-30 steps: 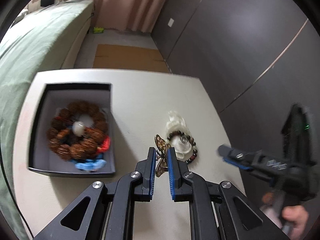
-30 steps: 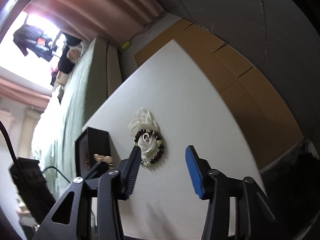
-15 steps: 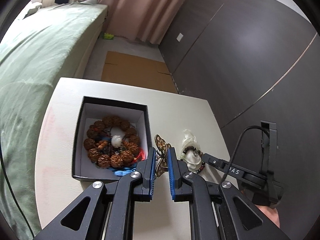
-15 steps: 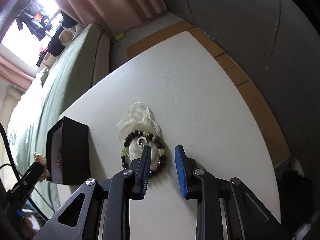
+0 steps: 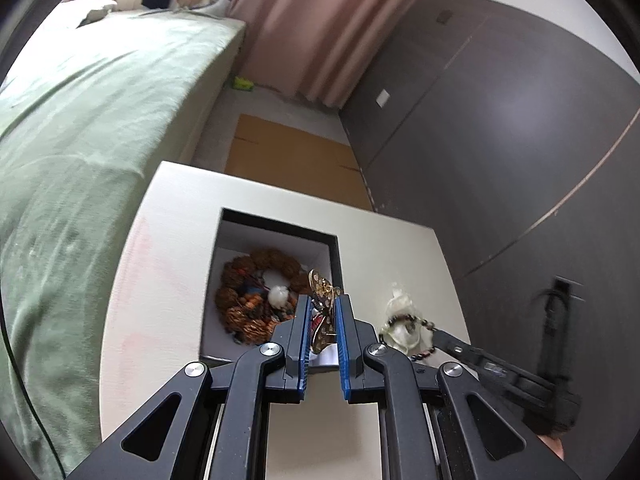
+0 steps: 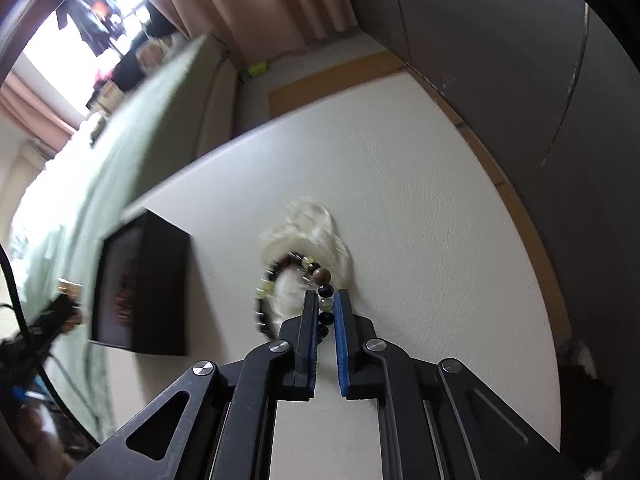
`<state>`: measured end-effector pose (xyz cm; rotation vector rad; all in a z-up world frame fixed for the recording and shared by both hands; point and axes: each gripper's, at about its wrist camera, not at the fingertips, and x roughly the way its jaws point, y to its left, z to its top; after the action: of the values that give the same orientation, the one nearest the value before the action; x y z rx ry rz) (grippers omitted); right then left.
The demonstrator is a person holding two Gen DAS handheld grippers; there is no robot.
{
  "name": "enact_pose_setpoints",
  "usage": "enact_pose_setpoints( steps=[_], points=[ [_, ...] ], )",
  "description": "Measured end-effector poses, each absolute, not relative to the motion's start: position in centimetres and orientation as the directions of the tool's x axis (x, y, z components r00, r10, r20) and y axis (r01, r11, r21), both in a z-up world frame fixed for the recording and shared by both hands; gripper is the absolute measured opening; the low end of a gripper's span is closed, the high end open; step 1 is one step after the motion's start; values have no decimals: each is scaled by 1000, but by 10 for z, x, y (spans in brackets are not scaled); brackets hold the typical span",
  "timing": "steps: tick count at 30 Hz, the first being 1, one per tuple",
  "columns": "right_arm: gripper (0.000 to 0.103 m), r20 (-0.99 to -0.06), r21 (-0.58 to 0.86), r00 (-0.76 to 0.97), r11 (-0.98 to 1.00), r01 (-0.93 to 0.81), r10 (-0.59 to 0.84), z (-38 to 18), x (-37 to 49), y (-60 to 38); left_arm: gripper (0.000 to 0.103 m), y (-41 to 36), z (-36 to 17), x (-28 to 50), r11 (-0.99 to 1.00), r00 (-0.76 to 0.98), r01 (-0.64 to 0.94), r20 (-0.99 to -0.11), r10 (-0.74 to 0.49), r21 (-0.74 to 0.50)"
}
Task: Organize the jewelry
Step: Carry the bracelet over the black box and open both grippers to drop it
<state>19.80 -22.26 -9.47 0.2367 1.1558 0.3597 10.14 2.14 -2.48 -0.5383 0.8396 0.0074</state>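
A: Brooch status: gold butterfly piece pinched in left gripper, held over the near right corner of the black box, where the rudraksha bracelet lies.

B: Right gripper?

A: Jaws narrow, clamped on a few beads of the bead bracelet, which sits on a white pouch on the table.

B: Risks?

A: Bracelet may drag the pouch up on lift. Brooch grip is thin-edged; a twist could drop it outside the box.
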Motion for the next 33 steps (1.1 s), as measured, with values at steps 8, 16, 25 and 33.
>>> enact_pose_setpoints(
  steps=[8, 16, 25, 33],
  points=[
    [9, -735, 526, 396, 831, -179, 550, -61, 173, -244, 14, 28, -26, 102, 849, 675, -257, -715, -184, -461],
    [9, -643, 598, 436, 768, -228, 630, -39, 170, -234, 62, 39, -24, 100, 836, 695, -288, -703, -154, -467],
    [9, -558, 653, 438, 698, -292, 705, -26, 170, -198, 62, 70, -19, 99, 807, 708, -327, -693, -136, -492],
    [9, -501, 673, 424, 648, -356, 754, -21, 170, -163, 62, 94, -15, 97, 779, 724, -347, -677, -132, -522]
  ],
)
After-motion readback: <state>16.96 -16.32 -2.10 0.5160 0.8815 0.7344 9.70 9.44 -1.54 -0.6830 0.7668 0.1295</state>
